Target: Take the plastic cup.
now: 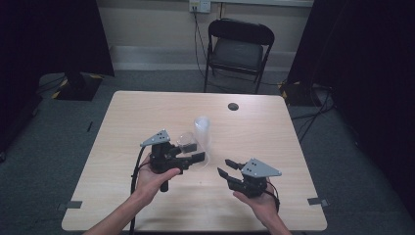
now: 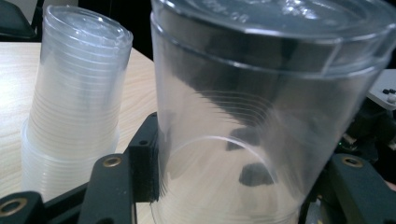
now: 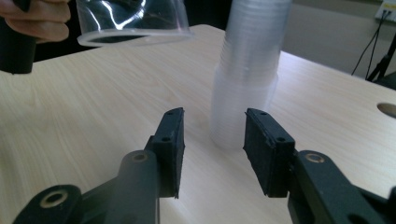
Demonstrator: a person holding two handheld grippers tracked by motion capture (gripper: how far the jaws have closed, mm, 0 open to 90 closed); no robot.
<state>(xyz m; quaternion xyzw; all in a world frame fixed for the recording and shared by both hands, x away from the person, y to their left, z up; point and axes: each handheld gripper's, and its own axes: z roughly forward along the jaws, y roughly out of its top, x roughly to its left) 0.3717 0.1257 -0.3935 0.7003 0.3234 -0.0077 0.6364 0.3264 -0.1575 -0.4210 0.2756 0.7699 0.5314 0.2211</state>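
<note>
My left gripper (image 1: 195, 157) is shut on a single clear plastic cup (image 1: 187, 142), held upside down and tilted just above the table. In the left gripper view that cup (image 2: 261, 116) sits between the two black jaws, pads pressed on its wall. An upside-down stack of clear cups (image 1: 202, 128) stands on the table just beyond it, also visible as the stack (image 2: 74, 102) to the left. My right gripper (image 1: 228, 167) hovers near the front right, open with nothing between its jaws. In the right gripper view the stack (image 3: 247, 79) stands beyond the gripper (image 3: 212, 154).
The light wooden table (image 1: 147, 112) has a round cable hole (image 1: 233, 106) near its far edge. A black folding chair (image 1: 240, 49) stands behind the table. Dark curtains hang at both sides. The person's left hand (image 3: 37, 18) shows at the top left.
</note>
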